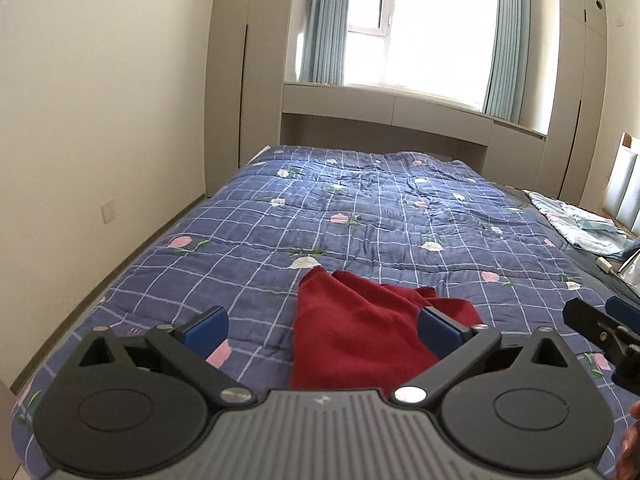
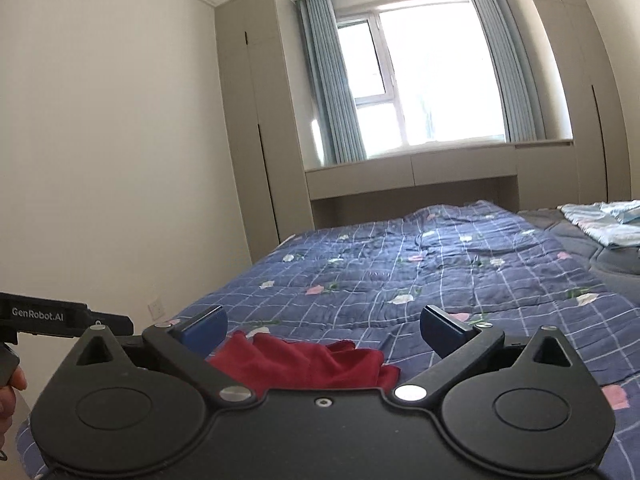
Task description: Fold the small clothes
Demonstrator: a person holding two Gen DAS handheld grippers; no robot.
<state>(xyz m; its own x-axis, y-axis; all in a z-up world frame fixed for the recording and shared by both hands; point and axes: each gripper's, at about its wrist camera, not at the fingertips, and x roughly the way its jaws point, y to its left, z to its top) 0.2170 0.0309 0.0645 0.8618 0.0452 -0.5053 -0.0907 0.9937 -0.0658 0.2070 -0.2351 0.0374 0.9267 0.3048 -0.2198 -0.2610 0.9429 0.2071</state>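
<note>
A small dark red garment [image 1: 360,332] lies loosely bunched on the blue checked quilt [image 1: 340,220], close in front of both grippers. My left gripper [image 1: 322,330] is open above the cloth's near part, its blue pads wide apart with nothing held. In the right wrist view the same red garment [image 2: 304,360] lies low between and below the spread fingers. My right gripper [image 2: 322,332] is open too and holds nothing. The right gripper's fingers [image 1: 600,328] show at the right edge of the left wrist view. The left gripper's body [image 2: 60,318] shows at the left edge of the right wrist view.
The quilt [image 2: 440,272] with its flower print covers a bed against the left wall. Pale blue folded clothes [image 1: 580,224] lie at the bed's far right side. A window with blue curtains [image 1: 420,28] and cabinets stand beyond the bed. A hand [image 2: 10,392] shows at the left edge.
</note>
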